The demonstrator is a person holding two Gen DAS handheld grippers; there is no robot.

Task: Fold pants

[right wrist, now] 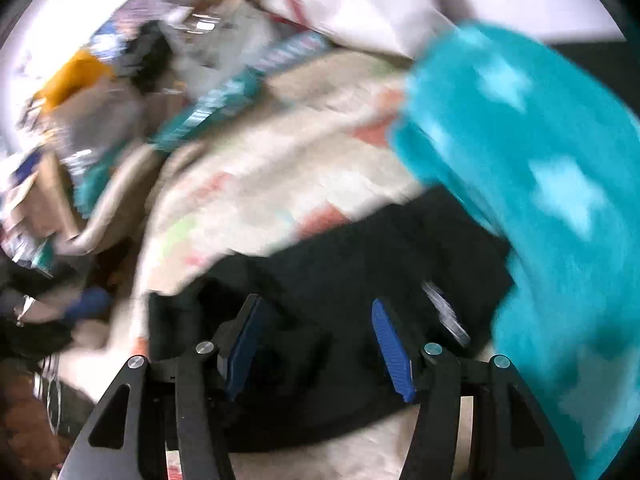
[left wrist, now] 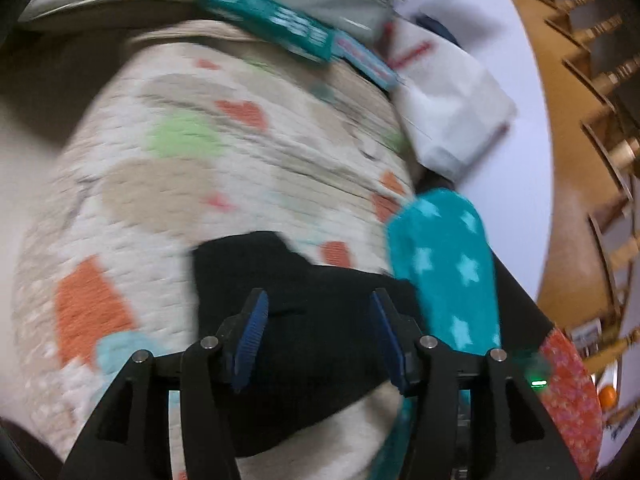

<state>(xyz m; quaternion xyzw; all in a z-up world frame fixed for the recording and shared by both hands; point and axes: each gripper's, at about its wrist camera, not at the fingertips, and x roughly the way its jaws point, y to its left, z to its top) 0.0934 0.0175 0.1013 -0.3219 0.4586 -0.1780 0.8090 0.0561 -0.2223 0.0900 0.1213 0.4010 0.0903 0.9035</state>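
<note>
Nearest in the left wrist view, the left gripper [left wrist: 318, 300] stands with its jaws apart and nothing pinched; the blue pads [left wrist: 252, 336] hang clear above the black pants [left wrist: 304, 320], which lie bunched on the quilt [left wrist: 160, 168]. In the right wrist view the right gripper [right wrist: 316, 308] is likewise released, its pads [right wrist: 390, 344] spread over the same dark cloth [right wrist: 360, 248], gripping nothing. Beside each gripper a teal sleeve [left wrist: 444, 264] with pale stars [right wrist: 540, 152] reaches in. Both views are smeared by motion, so the pants' edges and any waistband are hard to make out. The step in hand looks like taking a fresh hold for a fold. To do it well, each gripper should probably settle first, find one clear edge or corner, and close on all layers there without catching the quilt beneath. The two holds should sit well apart, so the cloth spans flat between them. Farther off lie a teal packet [left wrist: 276, 24], white bags [left wrist: 448, 112] and other clutter, well apart from the pants.
</note>
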